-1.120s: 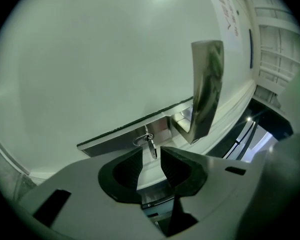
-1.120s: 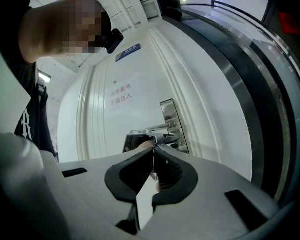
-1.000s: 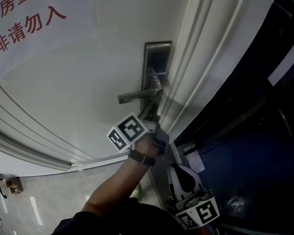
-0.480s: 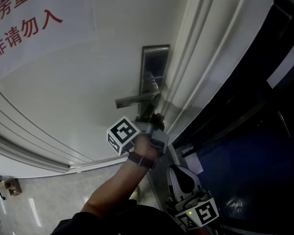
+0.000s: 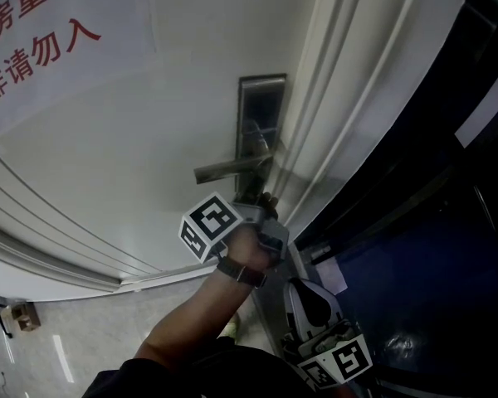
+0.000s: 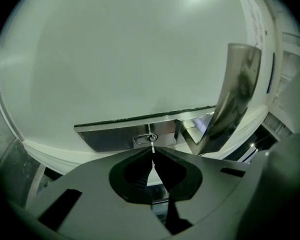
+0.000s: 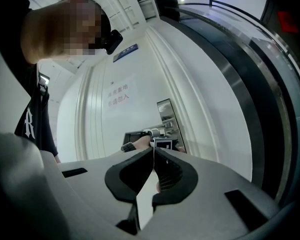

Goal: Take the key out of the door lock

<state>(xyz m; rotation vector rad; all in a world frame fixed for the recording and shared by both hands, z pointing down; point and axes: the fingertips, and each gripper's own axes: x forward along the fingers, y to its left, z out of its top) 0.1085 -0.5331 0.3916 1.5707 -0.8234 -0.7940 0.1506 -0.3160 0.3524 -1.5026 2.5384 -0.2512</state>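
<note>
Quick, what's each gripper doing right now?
Left gripper: shut on the key in the door lock.
Right gripper: shut, empty.

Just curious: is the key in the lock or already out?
In. The key runs from the shut left gripper into the keyhole.

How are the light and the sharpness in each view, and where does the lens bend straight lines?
Head view: dim, almost black at the right; faint reflections on the lock plate. Left gripper view: strong fisheye, dark corners, the lever handle looks bowed; the key in the shut left gripper is small but clear. Right gripper view: fisheye too, the edges of the door curve.
</note>
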